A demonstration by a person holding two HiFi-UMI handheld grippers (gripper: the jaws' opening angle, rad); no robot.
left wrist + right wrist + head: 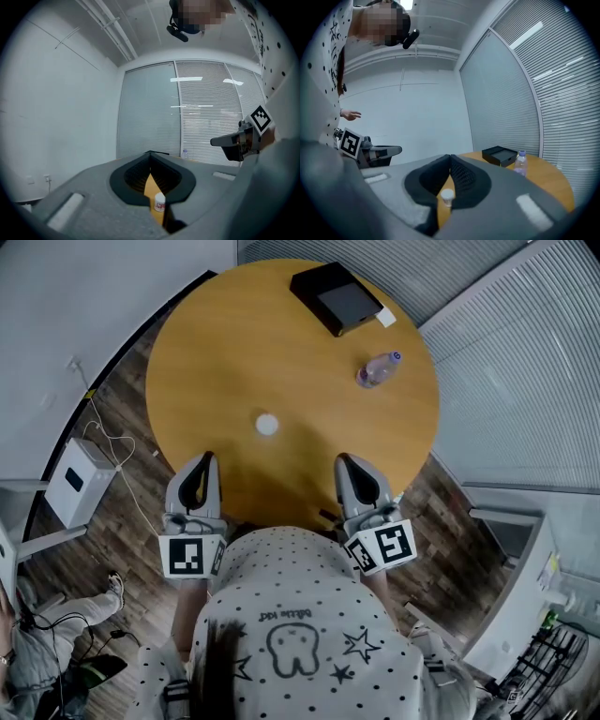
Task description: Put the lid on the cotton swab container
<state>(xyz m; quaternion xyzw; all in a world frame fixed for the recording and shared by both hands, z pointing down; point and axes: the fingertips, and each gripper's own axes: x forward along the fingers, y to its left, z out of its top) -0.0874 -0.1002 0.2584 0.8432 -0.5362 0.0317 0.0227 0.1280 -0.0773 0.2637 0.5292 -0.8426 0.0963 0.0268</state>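
The cotton swab container (267,425) is a small white round tub standing alone near the middle of the round wooden table (225,343). Past the left gripper's jaws the container (160,204) shows a white top and a red label. The right gripper view has the container (447,197) just beyond the jaws. I see no separate lid. My left gripper (208,459) hovers at the table's near edge, shut and empty. The right gripper (343,461) is level with it to the right, jaws together, nothing held. The container is ahead of and between both.
A black box (337,298) with a white card beside it lies at the table's far side. A clear water bottle (378,369) lies to the right. A white unit (77,479) and cables are on the floor at left. Blinds line the right wall.
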